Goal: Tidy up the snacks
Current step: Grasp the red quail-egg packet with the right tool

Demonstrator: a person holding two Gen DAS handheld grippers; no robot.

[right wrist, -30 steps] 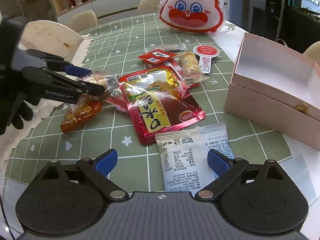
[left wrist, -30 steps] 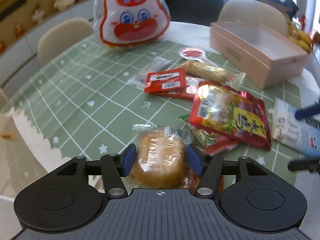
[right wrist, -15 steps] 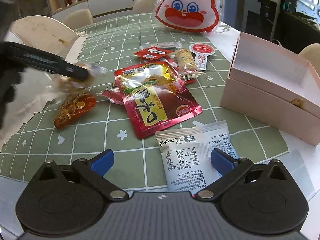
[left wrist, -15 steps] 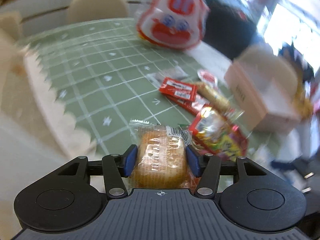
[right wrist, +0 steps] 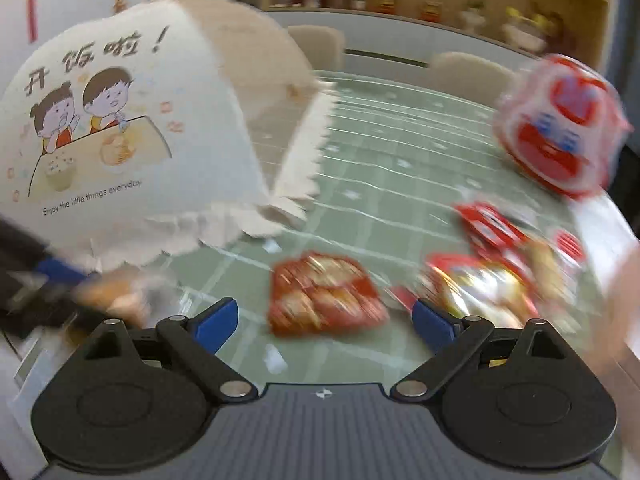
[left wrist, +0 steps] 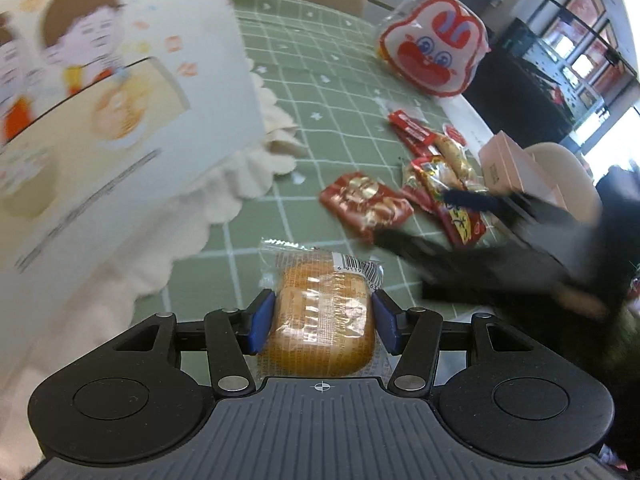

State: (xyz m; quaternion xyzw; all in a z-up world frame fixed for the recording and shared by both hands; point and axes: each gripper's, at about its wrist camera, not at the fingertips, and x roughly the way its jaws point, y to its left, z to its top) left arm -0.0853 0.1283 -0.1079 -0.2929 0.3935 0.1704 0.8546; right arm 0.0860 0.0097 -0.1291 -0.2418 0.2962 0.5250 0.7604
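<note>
Snacks lie scattered across a green checked tablecloth (left wrist: 320, 120) as the left gripper (left wrist: 322, 322) clamps a clear-wrapped golden cake (left wrist: 324, 320) between its blue pads, holding it above the cloth near a cream chair cover (right wrist: 120, 128) printed with two cartoon children. Right gripper (right wrist: 324, 320), jaws wide but closing, grips nothing; between its blue fingers, on the cloth beyond them, a red packet of nuts (right wrist: 320, 296) shows, blurred. Seen from the left wrist, that same gripper appears as a dark smear at the right edge, over a red-and-yellow snack bag (left wrist: 452, 200). Farther back lie small red sachets (left wrist: 412, 128), a pale wrapped roll (left wrist: 456, 156) and a large rabbit-faced bag (left wrist: 434, 50). A pink box (left wrist: 512, 168) sits at the table's right side, well apart from the held cake
</note>
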